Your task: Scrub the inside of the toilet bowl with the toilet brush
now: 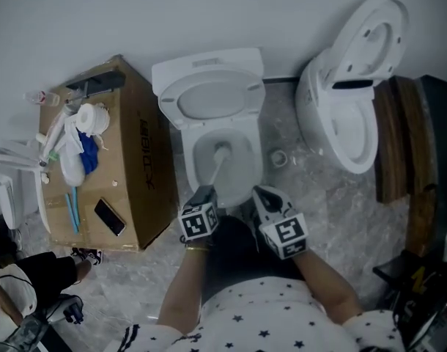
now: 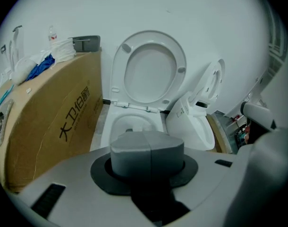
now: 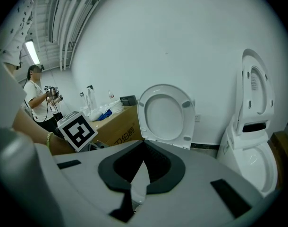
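Observation:
A white toilet (image 1: 185,160) stands in the middle of the head view with its lid (image 1: 212,97) raised. The toilet brush (image 1: 218,163) has its head down in the bowl, and its white handle slants back to my left gripper (image 1: 203,193), which is shut on it. In the left gripper view the grey pads (image 2: 134,150) are pressed together, hiding the handle; the bowl (image 2: 116,125) lies just beyond. My right gripper (image 1: 264,194) hovers at the bowl's front right rim, shut on nothing. Its view shows only a thin pale slit at the gripper (image 3: 140,174) and the raised lid (image 3: 166,115).
A cardboard box (image 1: 135,160) stands close on the toilet's left, with cloths, bottles and a phone (image 1: 109,217) on top. A second toilet (image 1: 352,116) stands at the right with a small white ring (image 1: 279,157) on the floor between. Another person (image 3: 38,98) stands far left.

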Available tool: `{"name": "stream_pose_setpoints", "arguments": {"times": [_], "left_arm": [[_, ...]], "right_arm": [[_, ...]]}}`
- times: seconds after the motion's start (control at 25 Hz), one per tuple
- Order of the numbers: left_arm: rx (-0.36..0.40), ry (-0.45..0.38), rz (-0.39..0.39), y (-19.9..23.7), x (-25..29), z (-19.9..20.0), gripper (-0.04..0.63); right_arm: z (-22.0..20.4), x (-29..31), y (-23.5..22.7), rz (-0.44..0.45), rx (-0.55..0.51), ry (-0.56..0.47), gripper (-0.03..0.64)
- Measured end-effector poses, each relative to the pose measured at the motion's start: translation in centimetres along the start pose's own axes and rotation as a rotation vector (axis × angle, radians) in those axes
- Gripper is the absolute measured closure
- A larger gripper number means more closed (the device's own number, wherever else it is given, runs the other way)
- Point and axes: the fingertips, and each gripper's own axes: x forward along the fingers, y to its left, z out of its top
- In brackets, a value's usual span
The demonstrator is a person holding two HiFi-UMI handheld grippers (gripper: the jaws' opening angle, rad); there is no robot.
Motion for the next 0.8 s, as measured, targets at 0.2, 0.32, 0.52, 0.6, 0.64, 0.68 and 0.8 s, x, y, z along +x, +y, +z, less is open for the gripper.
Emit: {"name": "stream_pose_setpoints", "arguments": {"times": [0.2, 0.32, 0.52, 0.6, 0.64, 0.68, 0.8], "left_arm": [[0.024, -0.003, -0.024, -0.5, -2.5, -0.3, 0.448], [0.043, -0.006, -0.035, -0.5, -3.6, -0.3, 0.448], [0.056, -0.026, -0.043, -0.2, -5.5, 0.1, 0.448], [0.054, -0.028, -0.04, 0.1, -6.1, 0.0, 0.448], [0.052, -0.029, -0.037, 0.2, -6.4, 0.0, 0.448], [0.05, -0.03, -0.037, 0.3, -6.7, 0.0, 0.448], [0.048, -0.051, -0.042, -0.1, -8.3, 0.9, 0.448]], "right_arm": [[1.4, -1.1, 1.0, -0.003, -0.024, -0.018, 0.611], [2.1, -1.4, 1.7, 0.0, -0.031, -0.026, 0.611], [3.5, -2.1, 3.0, 0.01, -0.047, -0.048, 0.611], [3.9, -2.5, 3.3, 0.013, -0.052, -0.055, 0.611], [4.1, -2.6, 3.3, 0.014, -0.053, -0.059, 0.611], [4.2, -2.7, 3.2, 0.013, -0.055, -0.063, 0.611], [4.7, -3.1, 3.0, 0.01, -0.06, -0.077, 0.611]]}}
